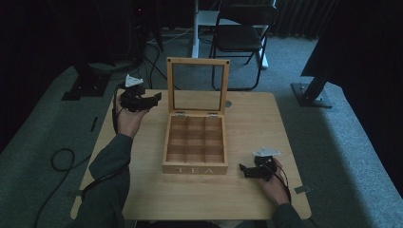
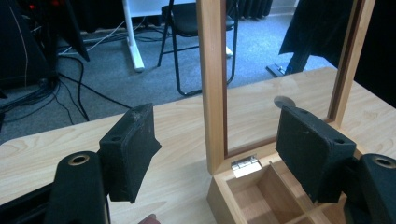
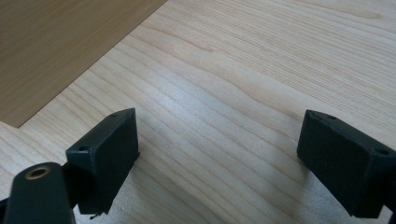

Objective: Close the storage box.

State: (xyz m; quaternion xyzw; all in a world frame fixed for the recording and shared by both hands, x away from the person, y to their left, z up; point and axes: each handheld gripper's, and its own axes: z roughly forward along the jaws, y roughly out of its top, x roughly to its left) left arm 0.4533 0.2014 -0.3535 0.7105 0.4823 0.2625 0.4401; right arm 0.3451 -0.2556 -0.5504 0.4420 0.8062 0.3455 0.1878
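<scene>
Fingers of my left gripper (image 1: 157, 97) stand apart, empty, beside the upright glass lid (image 2: 212, 84) of the light wooden tea box (image 1: 195, 164); right gripper (image 1: 243, 169) fingers are wide over the pale wooden tabletop (image 3: 261, 70).

Grey carpet (image 1: 332, 142) covers the floor around a light wooden tabletop (image 1: 256, 123). At top centre stands a black folding chair (image 1: 242, 35) beside a white post (image 1: 195, 28). Cables (image 1: 62, 159) trail at left. The room is dim, with dark surroundings.

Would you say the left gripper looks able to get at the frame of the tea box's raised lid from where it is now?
Probably yes. The left gripper is held beside the upright lid of the tea box, jaws open with nothing between them. In the left gripper view the frame's near post stands just ahead with nothing in the way.
</scene>
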